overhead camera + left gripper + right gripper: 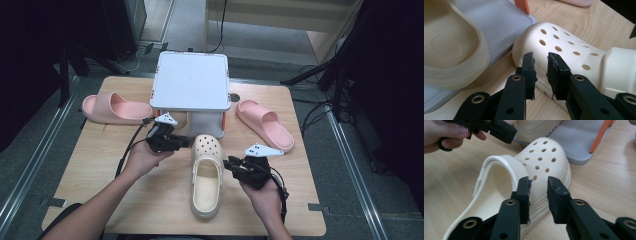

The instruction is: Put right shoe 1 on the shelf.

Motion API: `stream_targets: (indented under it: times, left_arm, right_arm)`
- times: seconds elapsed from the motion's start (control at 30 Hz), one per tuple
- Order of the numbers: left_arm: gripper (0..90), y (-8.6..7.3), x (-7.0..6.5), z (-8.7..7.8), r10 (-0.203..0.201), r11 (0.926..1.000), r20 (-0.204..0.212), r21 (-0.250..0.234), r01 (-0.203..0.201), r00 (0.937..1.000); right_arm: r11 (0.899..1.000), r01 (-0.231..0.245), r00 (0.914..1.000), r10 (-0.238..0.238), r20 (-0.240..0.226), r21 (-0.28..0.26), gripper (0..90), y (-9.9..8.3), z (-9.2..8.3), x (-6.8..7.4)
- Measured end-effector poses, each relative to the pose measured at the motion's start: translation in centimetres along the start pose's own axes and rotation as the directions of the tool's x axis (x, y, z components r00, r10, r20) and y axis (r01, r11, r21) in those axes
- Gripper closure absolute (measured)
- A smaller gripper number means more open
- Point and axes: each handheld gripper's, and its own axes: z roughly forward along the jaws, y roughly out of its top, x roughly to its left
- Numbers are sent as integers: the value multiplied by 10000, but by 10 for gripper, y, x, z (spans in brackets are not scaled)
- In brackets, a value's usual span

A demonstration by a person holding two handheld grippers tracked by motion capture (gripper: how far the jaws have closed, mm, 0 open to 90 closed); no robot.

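Clog (207,175) cream w/ round holes over the toe; two slides, left (116,108) & right (264,123), pale pink; rack (190,81) light grey w/ orange trim; table (90,165) light wood grain; grippers, left (186,141) & right (229,163), black w/ brass rivets.

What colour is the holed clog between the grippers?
Cream, plain, no pattern. The clog shows best in the right gripper view.
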Motion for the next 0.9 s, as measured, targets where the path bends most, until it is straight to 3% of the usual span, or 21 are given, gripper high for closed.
stream_targets:
  times: [0.2, 0.47, 0.53, 0.73, 0.9]
  left_arm:
    - [767, 9, -2, -20, 170, 9999, 177, -1, -170, 9997]
    - [803, 23, 4, -45, -10, 9993, 314, -371, 22, 9995]
    - [816, 27, 4, -51, 111, 9990, 303, -440, -98, 9995]
    - [851, 45, 10, -66, 171, 9979, 84, -619, -166, 9998]
    - [858, 66, 18, -76, 3, 9967, 381, -813, 28, 9993]
  right_arm:
    - [9998, 138, 9991, -131, 412, -175, 627, -3, -7, 13]
    - [9999, -170, 9995, 170, 280, 11, 587, -10, -2, 20]
    - [9996, -277, 9993, 277, 263, 20, 576, -11, -1, 20]
    - [9986, -432, 9989, 426, 202, 309, 531, -14, 4, 20]
    - [9980, -421, 9989, 412, 201, 472, 525, -16, 10, 22]
